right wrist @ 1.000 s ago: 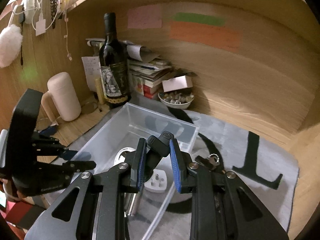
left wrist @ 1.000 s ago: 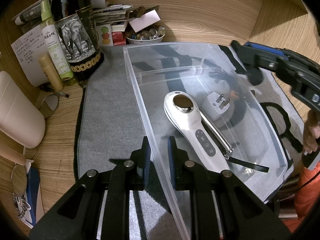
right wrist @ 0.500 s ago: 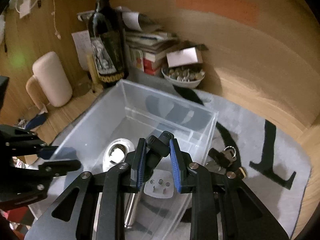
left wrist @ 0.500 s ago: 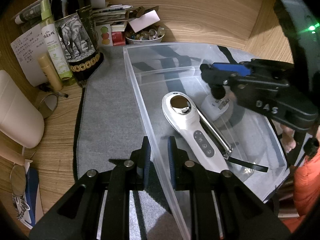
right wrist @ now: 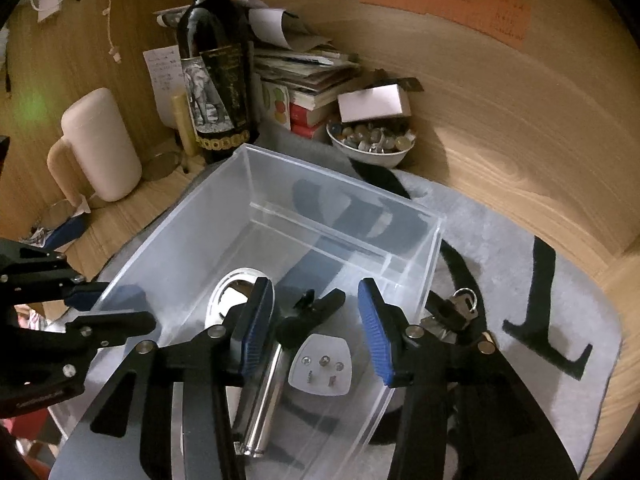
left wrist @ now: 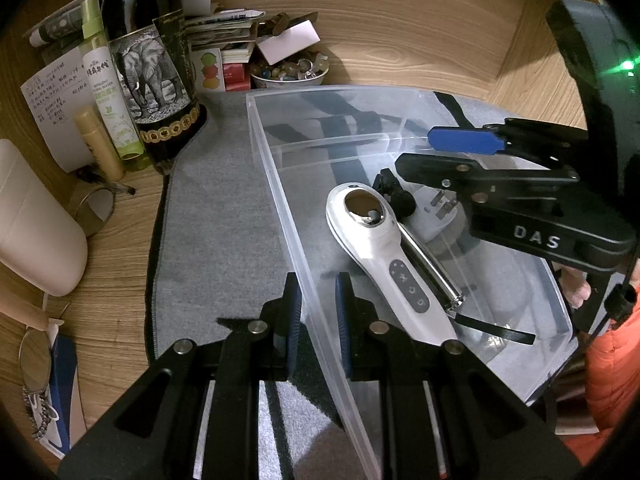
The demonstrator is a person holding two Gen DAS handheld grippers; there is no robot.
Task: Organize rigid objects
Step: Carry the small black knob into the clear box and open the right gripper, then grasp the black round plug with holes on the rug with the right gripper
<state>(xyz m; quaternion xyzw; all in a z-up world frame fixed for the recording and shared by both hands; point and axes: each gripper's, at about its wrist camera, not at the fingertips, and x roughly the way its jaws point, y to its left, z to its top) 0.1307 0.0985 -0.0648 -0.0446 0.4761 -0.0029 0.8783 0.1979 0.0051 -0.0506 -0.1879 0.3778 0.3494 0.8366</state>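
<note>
The right tool (right wrist: 316, 334), which half a second ago pinched the black clip (right wrist: 310, 314), is now spread and the clip lies in the clear bin (right wrist: 336, 188) beside the white plug (right wrist: 320, 366), while the left tool (left wrist: 316, 312) pinches the bin's wall.

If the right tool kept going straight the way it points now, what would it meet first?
Probably the small black clip just released between the right tool's open fingers, with the white plug adapter beside it in the clear bin; depth is uncertain.
</note>
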